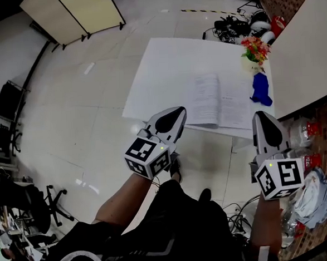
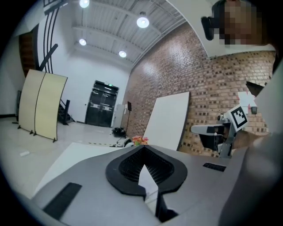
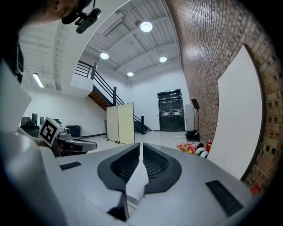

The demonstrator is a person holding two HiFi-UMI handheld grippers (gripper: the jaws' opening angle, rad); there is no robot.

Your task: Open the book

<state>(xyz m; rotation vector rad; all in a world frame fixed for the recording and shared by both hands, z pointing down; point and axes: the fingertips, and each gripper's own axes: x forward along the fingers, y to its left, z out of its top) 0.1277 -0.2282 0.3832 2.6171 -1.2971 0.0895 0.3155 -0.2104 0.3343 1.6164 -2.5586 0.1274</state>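
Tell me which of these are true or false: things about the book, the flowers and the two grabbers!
1. The book lies open on the white table. True.
2. The right gripper is holding the book. False: it is shut with nothing in it.
3. The flowers stand on the table near a blue thing. True.
4. The left gripper is wide open. False: its jaws are together, and empty.
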